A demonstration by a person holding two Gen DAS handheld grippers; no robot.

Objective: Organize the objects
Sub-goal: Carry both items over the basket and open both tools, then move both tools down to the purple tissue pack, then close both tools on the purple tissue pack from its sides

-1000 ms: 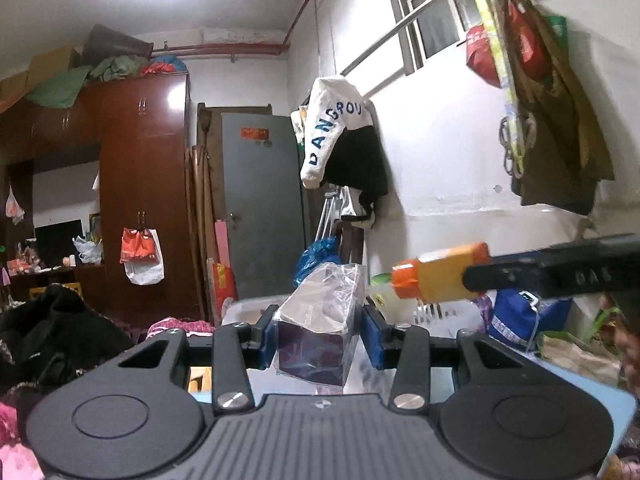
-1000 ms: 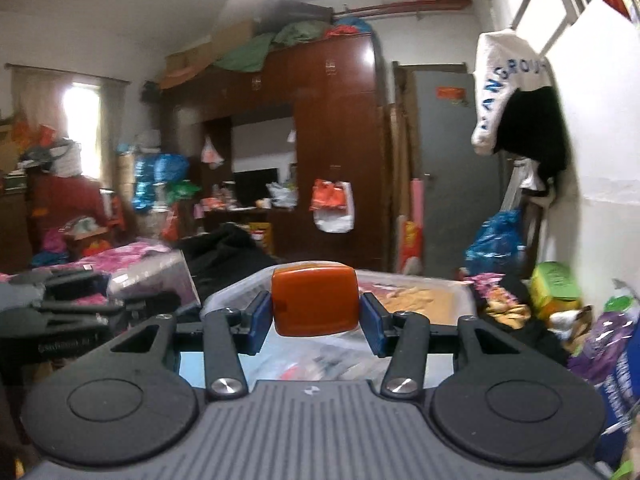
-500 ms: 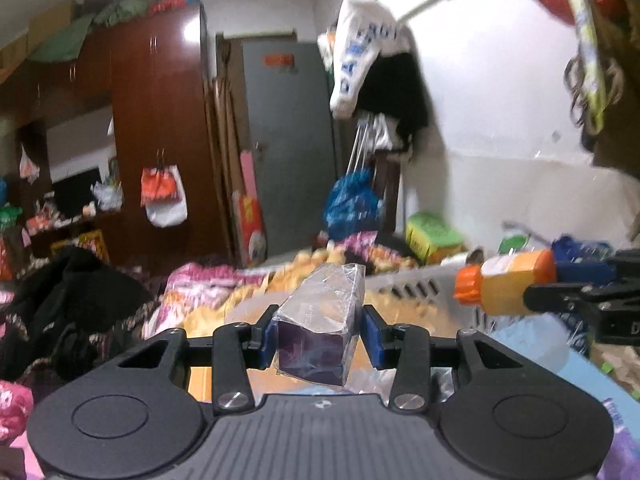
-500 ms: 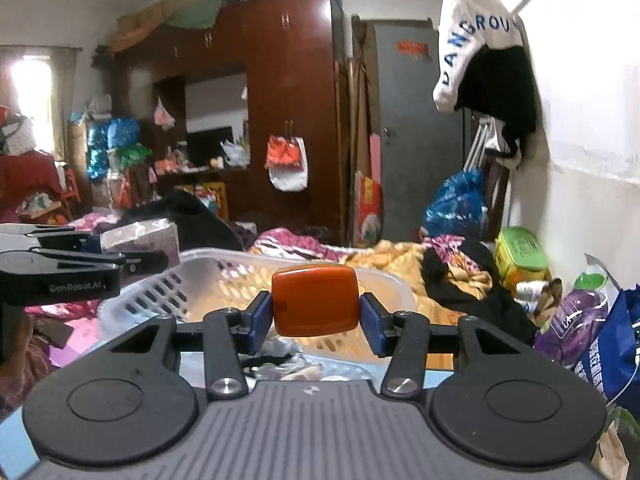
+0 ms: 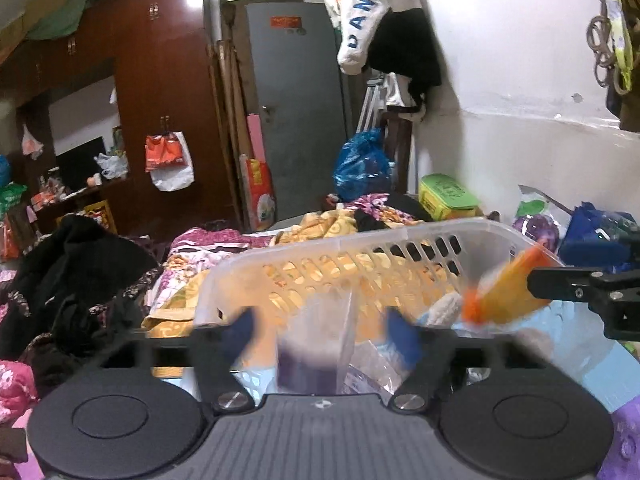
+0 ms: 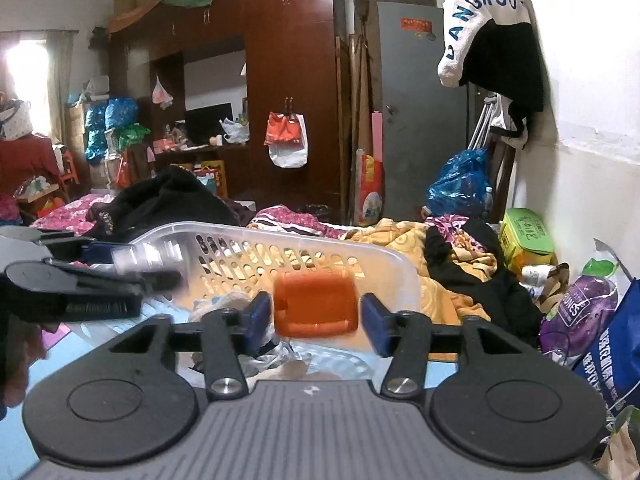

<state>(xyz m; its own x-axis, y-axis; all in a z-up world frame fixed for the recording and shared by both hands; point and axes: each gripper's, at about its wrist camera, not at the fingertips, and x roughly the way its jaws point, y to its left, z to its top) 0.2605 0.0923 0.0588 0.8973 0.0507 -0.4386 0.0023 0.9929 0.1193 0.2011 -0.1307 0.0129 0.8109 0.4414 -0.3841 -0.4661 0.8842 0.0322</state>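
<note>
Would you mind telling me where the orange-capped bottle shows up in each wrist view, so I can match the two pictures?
Left wrist view: the orange-capped bottle is at the right, tilted cap-down, in front of the white basket.
Right wrist view: its orange cap sits at centre, between the right gripper pads.
Shared landmark: the grey door behind.

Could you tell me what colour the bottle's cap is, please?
Orange: the bottle's cap shows best in the right wrist view.

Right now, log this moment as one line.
left tongs: open, purple packet loose | right tongs: open, orange bottle loose | over basket
</note>
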